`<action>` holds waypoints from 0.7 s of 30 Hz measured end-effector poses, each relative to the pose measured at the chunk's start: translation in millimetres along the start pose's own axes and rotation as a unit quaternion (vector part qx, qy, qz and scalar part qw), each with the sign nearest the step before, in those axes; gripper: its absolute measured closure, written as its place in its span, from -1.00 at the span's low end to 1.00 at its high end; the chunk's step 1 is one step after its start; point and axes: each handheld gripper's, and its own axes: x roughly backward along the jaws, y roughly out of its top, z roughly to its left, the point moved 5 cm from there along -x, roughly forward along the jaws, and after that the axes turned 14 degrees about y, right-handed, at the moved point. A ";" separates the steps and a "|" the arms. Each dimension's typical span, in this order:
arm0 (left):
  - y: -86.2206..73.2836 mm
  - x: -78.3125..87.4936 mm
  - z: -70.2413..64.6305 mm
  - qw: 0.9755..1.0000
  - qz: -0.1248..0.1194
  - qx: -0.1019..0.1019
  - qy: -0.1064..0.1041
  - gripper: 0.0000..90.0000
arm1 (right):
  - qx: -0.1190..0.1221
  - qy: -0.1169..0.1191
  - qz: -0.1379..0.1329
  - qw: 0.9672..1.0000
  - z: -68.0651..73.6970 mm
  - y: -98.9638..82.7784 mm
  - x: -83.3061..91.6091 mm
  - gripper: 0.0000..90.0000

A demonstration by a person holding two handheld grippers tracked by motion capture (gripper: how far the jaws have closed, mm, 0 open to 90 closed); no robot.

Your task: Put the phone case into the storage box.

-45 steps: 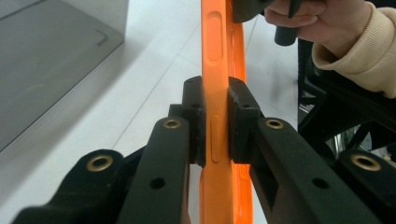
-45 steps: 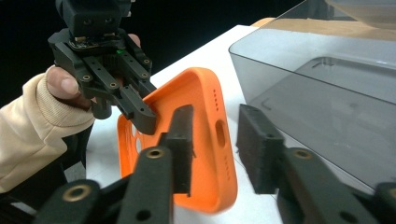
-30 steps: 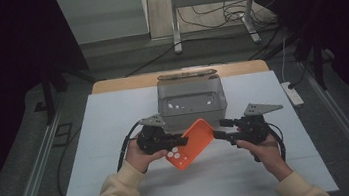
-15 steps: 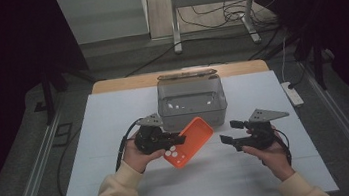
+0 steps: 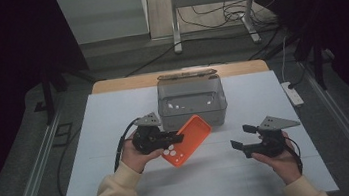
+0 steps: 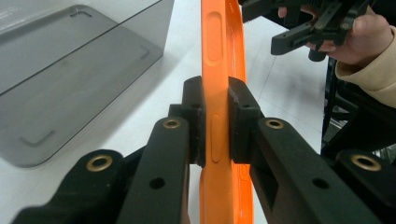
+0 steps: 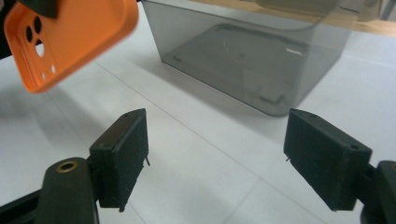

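Moved off to the side since a moment ago: right tongs (image 5: pixel 238 137), away from the orange phone case (image 5: pixel 188 140), jaws just been opening wide with nothing between them. Spread far apart now in the right gripper view, over bare white tabletop (image 5: pixel 105 121).

Left tongs (image 5: pixel 180 137) pressed tight on the thin edge of the phone case (image 6: pixel 222 84), pinching it from both sides. Held up in the air above the tabletop, tilted, camera holes toward the low end. Just in front of the grey see-through box (image 5: pixel 191 101), not inside it.

Done so far, by the look of it: case picked up and now held by one hand alone. Left to do, most likely: carry it over the box, lower it in, let go. Box looks empty inside (image 7: pixel 243 51). Lid seems tipped back behind the box, hard to tell.
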 end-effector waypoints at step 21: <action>3.9 6.8 0.5 0.999 -0.013 -0.005 0.030 0.78 | -0.038 -0.018 0.004 0.999 -15.5 -26.1 9.4 -0.50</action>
